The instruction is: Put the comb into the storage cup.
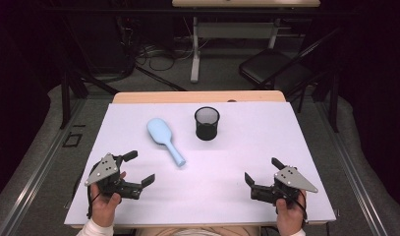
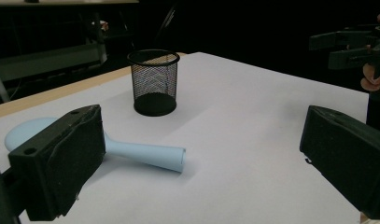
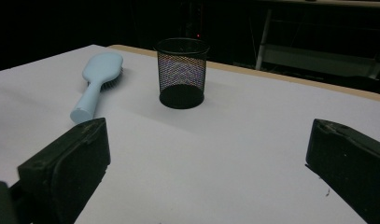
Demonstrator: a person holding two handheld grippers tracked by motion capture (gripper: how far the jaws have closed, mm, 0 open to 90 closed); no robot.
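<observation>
A light blue hairbrush point(image 1: 165, 140) lies bristles down on the white table top point(image 1: 246, 147), handle toward the near side; it shows too in the left gripper view point(image 2: 145, 154) and the right gripper view point(image 3: 96, 81). A black mesh cup point(image 1: 207, 123) stands upright just right of it point(image 2: 153, 81) point(image 3: 182, 72) and looks empty. My left gripper point(image 1: 139, 168) rests at the near left, open, nothing between its jaws. My right gripper point(image 1: 262, 170) rests at the near right, open and empty as well. Both are held by hands and point inward over the table.
The table's wooden far edge point(image 1: 197, 97) runs behind the cup. Beyond it are a dark chair point(image 1: 276, 69), cables and a desk leg point(image 1: 194, 49) on the floor. Bare white surface lies between the two grippers.
</observation>
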